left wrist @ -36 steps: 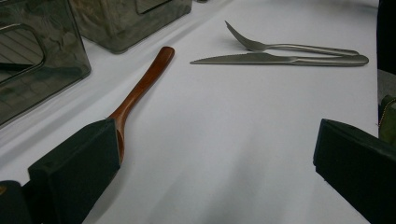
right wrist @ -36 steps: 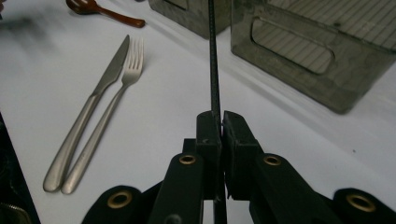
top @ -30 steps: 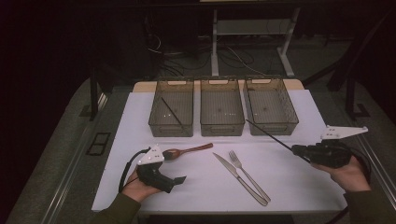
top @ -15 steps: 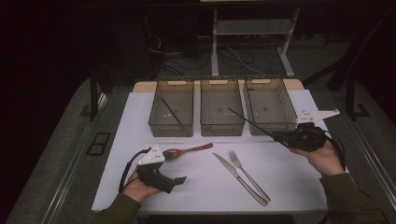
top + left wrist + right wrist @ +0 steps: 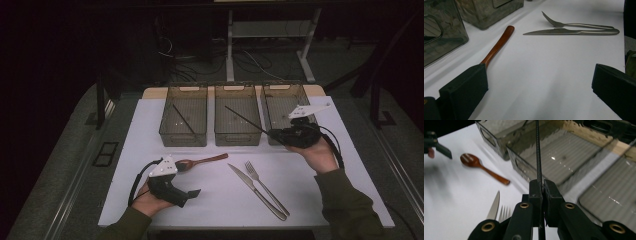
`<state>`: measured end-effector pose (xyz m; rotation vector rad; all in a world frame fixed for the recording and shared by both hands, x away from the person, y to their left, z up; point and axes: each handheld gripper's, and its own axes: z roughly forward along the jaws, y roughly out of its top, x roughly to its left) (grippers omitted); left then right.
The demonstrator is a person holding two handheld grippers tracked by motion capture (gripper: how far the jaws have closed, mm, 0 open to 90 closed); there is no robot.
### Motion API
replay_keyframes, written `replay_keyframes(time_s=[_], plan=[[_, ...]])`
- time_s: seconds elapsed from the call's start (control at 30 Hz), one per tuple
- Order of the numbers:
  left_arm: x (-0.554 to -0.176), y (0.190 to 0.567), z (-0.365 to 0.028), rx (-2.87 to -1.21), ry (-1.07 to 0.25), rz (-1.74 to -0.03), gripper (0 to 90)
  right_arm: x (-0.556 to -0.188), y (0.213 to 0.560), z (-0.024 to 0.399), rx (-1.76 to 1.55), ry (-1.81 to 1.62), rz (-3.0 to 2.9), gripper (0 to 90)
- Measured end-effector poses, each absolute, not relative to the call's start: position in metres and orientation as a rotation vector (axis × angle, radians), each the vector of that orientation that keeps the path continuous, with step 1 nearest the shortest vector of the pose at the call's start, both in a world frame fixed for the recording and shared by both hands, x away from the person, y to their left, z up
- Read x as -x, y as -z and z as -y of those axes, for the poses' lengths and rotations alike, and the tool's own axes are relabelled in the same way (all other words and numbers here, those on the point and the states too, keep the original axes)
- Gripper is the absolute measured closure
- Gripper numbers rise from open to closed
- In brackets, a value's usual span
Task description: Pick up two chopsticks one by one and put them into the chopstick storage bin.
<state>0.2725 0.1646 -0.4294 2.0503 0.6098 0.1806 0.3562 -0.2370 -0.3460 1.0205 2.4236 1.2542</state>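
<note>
Right gripper (image 5: 272, 133) jaws clamped on a black chopstick (image 5: 245, 120) angled over the middle bin (image 5: 237, 139); left gripper (image 5: 192, 192) jaws spread wide, resting on the table (image 5: 320, 200) beside the wooden spoon (image 5: 202, 161).

A white table (image 5: 150, 130) carries three clear bins in a row along its far edge. The left bin (image 5: 184, 137) has a dark chopstick (image 5: 184, 119) lying slantwise in it; the right bin (image 5: 278, 97) stands toward the far right corner. Nearer the front edge, left of the middle, lies a wooden spoon (image 5: 202, 161), its bowl toward the left edge. Right of it a knife (image 5: 256, 191) and a fork (image 5: 265, 187) lie side by side, slanting toward the front right corner, their handle ends close together. Beyond the far edge, cables (image 5: 175, 57) trail on the dark floor by a white stand (image 5: 230, 45).
</note>
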Motion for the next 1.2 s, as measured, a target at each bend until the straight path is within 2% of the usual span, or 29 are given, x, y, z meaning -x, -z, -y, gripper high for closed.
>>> replay_keyframes(time_s=[0.7,1.2], plan=[[-0.272,0.428,-0.164,-2.047,-0.168,-0.589,0.0,-0.417,0.335,0.129,-1.003,-1.145,-2.47,84.3],[-0.272,0.428,-0.163,-2.041,-0.166,-0.57,0.0,-0.454,0.344,0.058,-0.997,-1.011,-2.54,84.3]])
